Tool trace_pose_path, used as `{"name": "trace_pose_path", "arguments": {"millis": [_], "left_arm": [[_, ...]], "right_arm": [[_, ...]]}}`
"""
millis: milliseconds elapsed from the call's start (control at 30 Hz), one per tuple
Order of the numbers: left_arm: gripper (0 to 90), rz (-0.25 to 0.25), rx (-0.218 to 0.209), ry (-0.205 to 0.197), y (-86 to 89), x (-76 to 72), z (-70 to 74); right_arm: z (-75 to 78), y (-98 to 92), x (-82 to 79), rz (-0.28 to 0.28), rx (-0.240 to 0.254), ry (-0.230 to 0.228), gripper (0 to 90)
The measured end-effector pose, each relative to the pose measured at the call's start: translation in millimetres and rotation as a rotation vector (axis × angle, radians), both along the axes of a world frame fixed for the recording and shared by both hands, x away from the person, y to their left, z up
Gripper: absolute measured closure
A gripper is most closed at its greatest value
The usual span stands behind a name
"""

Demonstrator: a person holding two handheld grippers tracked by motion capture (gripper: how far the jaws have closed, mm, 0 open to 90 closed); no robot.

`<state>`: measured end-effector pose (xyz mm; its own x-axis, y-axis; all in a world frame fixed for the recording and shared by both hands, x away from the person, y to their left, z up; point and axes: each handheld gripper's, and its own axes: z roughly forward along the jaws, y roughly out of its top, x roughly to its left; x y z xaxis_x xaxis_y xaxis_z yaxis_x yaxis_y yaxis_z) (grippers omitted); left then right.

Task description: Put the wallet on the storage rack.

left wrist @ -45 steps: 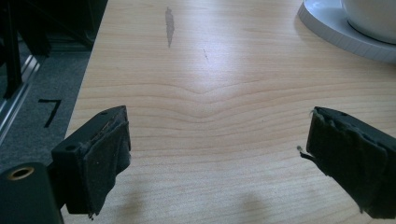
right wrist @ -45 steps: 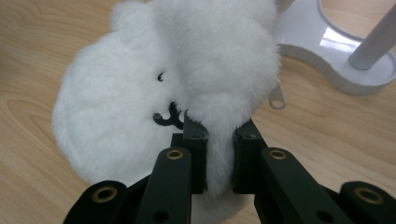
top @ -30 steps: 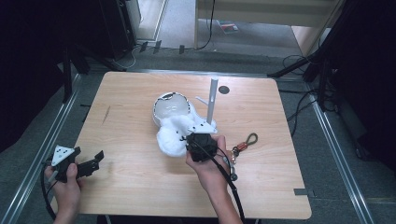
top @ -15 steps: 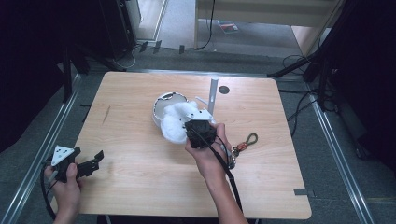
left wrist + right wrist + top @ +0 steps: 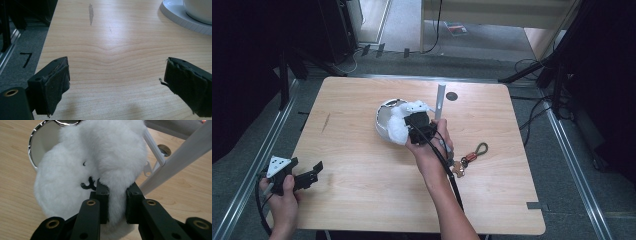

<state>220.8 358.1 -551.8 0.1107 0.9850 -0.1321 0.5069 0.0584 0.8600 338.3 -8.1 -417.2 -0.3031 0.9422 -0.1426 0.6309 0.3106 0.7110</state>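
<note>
At the near left edge of the worktop (image 5: 362,200) the left gripper (image 5: 294,175) rests with jaws spread wide and empty, while farther in the right gripper (image 5: 117,206) clamps a white fluffy toy (image 5: 100,162) over a shiny bowl (image 5: 384,117).

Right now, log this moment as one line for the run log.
right gripper: shut on white plush toy | toy: over bowl | left gripper: open, near table corner | keyring: untouched

High view above the table (image 5: 362,170); gripper views low, close along jaws, sharing its wooden top.
</note>
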Motion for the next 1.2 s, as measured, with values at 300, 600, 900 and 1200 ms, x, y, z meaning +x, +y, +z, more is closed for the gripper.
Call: {"name": "trace_pose_path", "arguments": {"millis": [300, 600, 900, 1200], "left_arm": [[7.0, 0.000, -0.003, 0.001, 0.1, -0.2, 0.0], [7.0, 0.000, 0.001, 0.000, 0.0, -0.2, 0.1], [7.0, 0.001, -0.005, 0.001, 0.2, -0.3, 0.1], [7.0, 0.000, -0.001, 0.001, -0.1, -0.2, 0.1]], "right_arm": [[-3.1, 5.9, 14.6, -0.075, -0.016, 0.018, 75.2], [-6.1, 11.6, 23.8, -0.108, 0.052, -0.049, 72.6], [-8.2, 23.5, 23.7, 0.037, 0.209, -0.146, 55.4], [-26.3, 33.0, 24.3, 0.099, 0.143, -0.123, 68.5]]}}
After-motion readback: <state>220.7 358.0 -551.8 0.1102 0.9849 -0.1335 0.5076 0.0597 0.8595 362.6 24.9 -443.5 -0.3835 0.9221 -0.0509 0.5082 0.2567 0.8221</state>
